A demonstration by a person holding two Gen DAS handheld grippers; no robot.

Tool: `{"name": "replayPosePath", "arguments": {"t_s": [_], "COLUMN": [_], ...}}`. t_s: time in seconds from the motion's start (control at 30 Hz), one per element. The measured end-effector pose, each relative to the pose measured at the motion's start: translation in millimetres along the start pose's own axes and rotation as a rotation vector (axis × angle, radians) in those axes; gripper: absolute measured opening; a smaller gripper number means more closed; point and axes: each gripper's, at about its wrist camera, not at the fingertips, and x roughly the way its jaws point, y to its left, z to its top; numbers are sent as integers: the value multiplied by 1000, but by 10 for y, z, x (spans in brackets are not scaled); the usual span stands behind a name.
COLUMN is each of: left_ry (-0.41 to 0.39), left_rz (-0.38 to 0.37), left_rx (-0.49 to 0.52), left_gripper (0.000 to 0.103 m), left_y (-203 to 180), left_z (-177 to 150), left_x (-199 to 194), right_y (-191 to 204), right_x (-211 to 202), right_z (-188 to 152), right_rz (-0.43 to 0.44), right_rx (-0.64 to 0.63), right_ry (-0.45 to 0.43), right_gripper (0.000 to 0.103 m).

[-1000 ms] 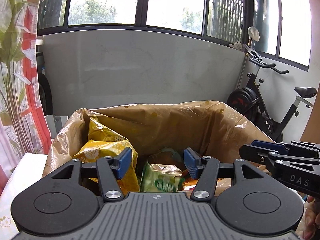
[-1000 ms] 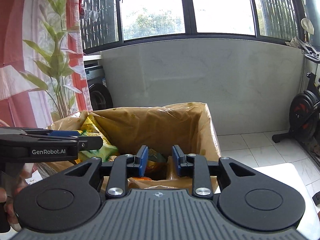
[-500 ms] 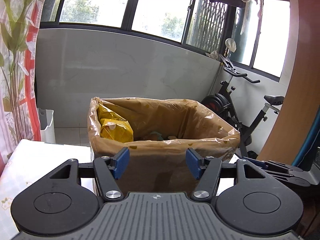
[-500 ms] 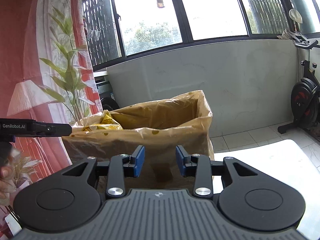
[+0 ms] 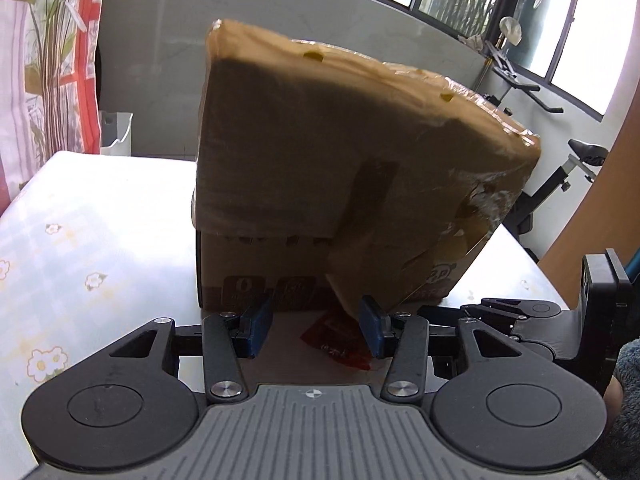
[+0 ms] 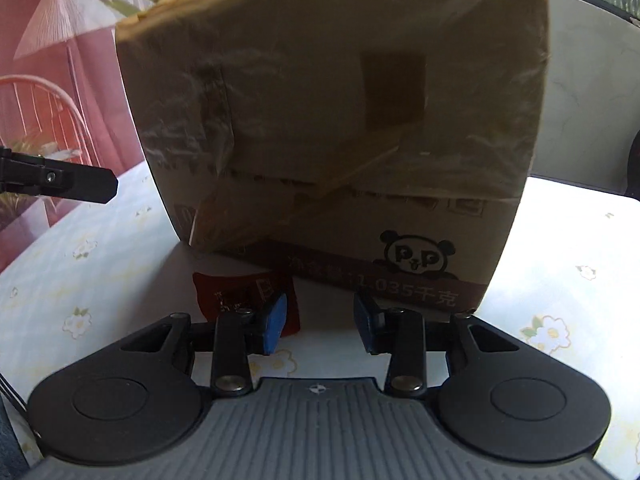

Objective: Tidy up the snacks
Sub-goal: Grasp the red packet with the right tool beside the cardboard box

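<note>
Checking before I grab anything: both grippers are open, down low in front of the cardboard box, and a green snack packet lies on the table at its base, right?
Not quite: the snack packet is red, as the right wrist view shows. The rest holds.

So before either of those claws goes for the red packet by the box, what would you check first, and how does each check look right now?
1. Left gripper open: ok, jaws apart, nothing between them.
2. Right gripper open: ok, also holding nothing.
3. Red packet reachable: ok, it lies flat on the table in front of the cardboard box.
4. Packet lined up: ok for the left gripper; not ok for the right, where the packet sits left of its gap.
5. Room in the box: cannot tell, its inside is out of view.
</note>
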Motion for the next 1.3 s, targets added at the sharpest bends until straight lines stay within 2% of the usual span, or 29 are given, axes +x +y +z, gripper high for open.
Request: {"name": "replayPosePath", "arguments": {"t_s": [0.2,0.33,0.47,0.6,0.67,0.7,0.83,0.93,1.0,1.3], "left_ry": [90,122,151,147,149,158,155,152,153,142], "left_rz": [9,-13,-35,-42,-41,-33,-32,-28,-27,-77], "left_rx": [-77,-99,-99,-91,-84,-73,-54,-59,-61,-50], "left_gripper": [47,46,46,46,36,25,14,11,9,9], "left_y": [149,197,174,156,133,131,140,171,188,87], "left_z": [-147,-214,-317,-354,-354,-376,-415,-425,-423,-497], "left_x": [341,480,599,652,685,690,686,691,690,649], "right_y": [146,182,214,287,342,353,362,373,379,337], "right_x": [302,349,282,243,234,231,228,246,233,113], "right_z": [71,-44,-169,-239,-275,-286,-284,-279,-280,-308], "right_rz": [34,55,52,40,32,32,38,64,84,113], "right_rx": [-61,-99,-105,-133,-150,-153,-155,-146,-139,-40], "right_ry": [39,84,57,41,30,27,30,29,28,17], "right_gripper": [42,43,47,48,48,48,50,45,29,8]}}
